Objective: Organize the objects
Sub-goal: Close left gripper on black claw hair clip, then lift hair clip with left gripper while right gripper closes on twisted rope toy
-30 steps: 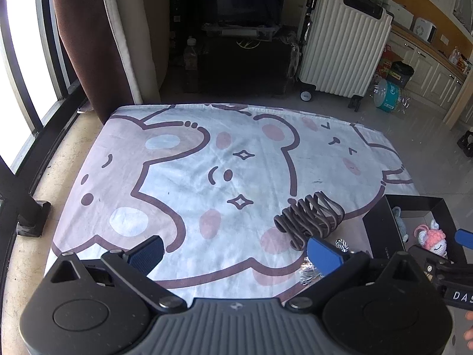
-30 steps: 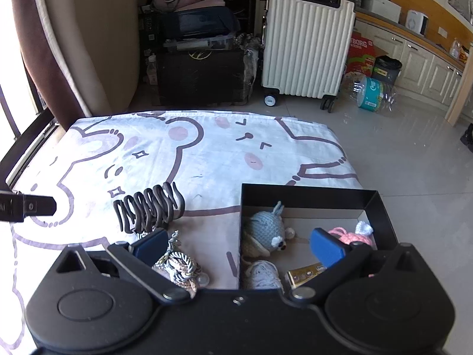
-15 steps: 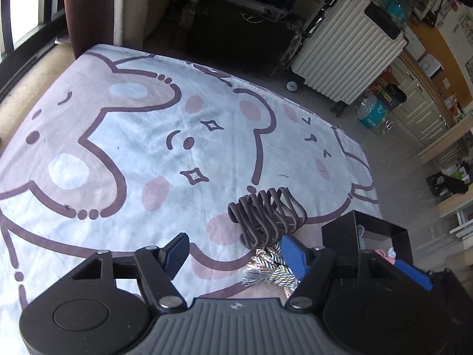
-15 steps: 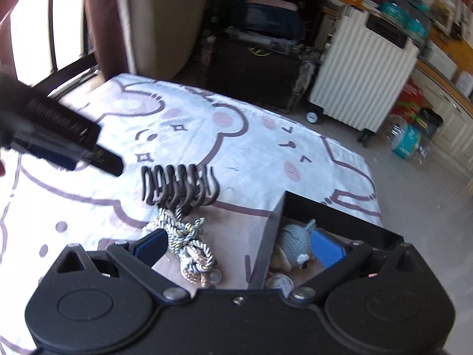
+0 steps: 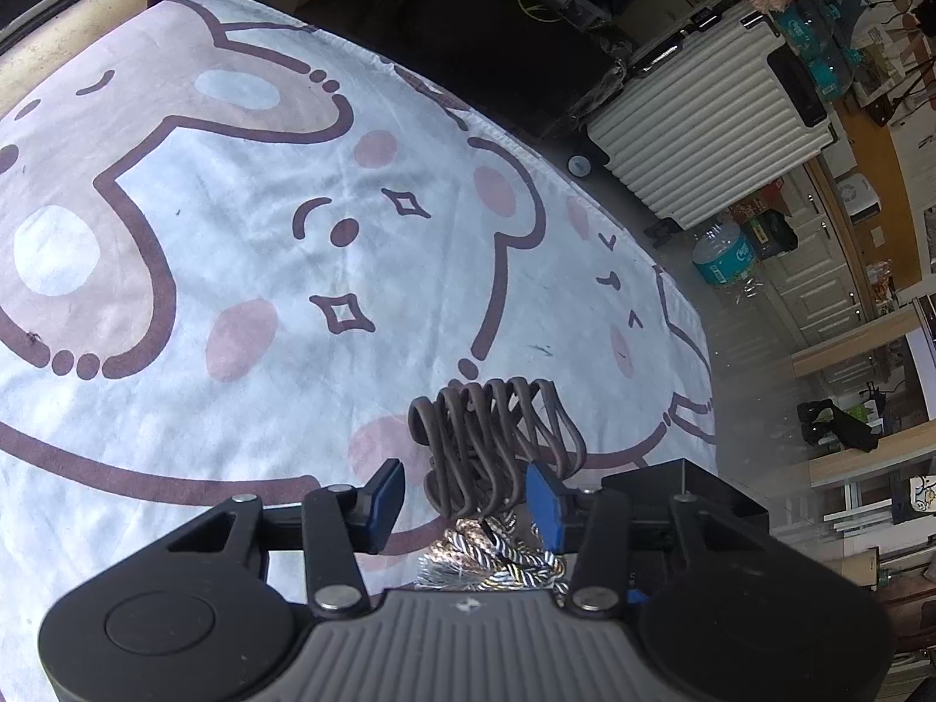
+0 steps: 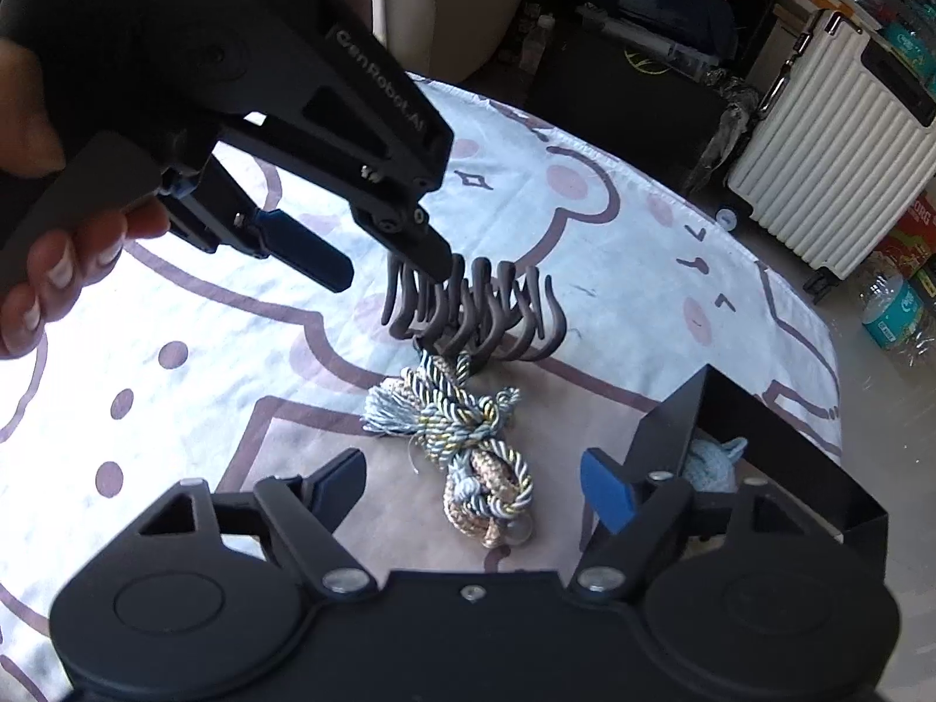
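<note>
A bunch of dark brown S-hooks (image 5: 497, 439) lies on the bear-print blanket (image 5: 245, 269). My left gripper (image 5: 465, 497) hovers low over it, jaws closing, with the hooks between the blue pads. The right pad is at the hooks' edge and a gap shows at the left pad. The right wrist view shows the left gripper (image 6: 386, 269) at the left end of the hooks (image 6: 485, 316). A knotted blue, gold and white rope bundle (image 6: 468, 439) lies just in front of the hooks. My right gripper (image 6: 474, 485) straddles it, jaws closing, pads apart from it.
A black open box (image 6: 673, 433) holding a blue knitted toy (image 6: 711, 456) stands right of the rope, close to my right finger. A hand (image 6: 52, 269) holds the left gripper. Beyond the blanket stand a white suitcase (image 5: 702, 134), dark cases and a water bottle (image 5: 725, 254).
Both grippers have dropped and rolled. The left one has come over the hooks with its jaws narrowing. The right one has shifted from the box to the rope bundle, its jaws now narrower.
</note>
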Tool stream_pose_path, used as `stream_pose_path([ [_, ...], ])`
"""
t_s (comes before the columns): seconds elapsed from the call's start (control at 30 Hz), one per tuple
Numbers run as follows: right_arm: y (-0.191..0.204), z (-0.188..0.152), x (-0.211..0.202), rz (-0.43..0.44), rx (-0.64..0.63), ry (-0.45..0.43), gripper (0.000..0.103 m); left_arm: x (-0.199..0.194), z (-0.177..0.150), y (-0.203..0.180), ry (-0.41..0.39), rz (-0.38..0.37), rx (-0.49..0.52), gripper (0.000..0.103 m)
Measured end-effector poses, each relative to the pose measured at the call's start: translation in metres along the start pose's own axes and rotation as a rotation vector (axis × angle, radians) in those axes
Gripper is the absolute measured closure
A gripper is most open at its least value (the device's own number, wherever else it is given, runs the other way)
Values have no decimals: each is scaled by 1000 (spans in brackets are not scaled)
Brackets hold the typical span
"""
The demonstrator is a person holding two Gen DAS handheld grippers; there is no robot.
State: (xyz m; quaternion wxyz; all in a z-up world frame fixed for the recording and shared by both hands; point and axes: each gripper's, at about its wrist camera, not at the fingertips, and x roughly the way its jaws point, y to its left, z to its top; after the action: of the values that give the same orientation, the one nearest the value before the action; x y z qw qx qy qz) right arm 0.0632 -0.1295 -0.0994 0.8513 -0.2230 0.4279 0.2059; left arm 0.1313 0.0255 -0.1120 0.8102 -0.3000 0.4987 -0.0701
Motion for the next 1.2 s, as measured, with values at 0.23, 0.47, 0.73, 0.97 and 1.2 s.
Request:
stream_pose_path([
  [0.23,-2,-1,13,31,5,11,27,20,7,11,21,-32,-82,58],
  [0.47,0,-3,23,54,-20,32,32,35,7,10,50,-78,-121,76],
  [0.73,-8,-9,25,63,-5,67,69,32,8,5,70,-70,-95,83],
  [0.97,-5,-9,20,94,-6,101,73,18,6,13,108,-34,-67,83],
  [1.2,7,-9,10,136,-21,140,73,-4,1,31,156,1,-46,83],
])
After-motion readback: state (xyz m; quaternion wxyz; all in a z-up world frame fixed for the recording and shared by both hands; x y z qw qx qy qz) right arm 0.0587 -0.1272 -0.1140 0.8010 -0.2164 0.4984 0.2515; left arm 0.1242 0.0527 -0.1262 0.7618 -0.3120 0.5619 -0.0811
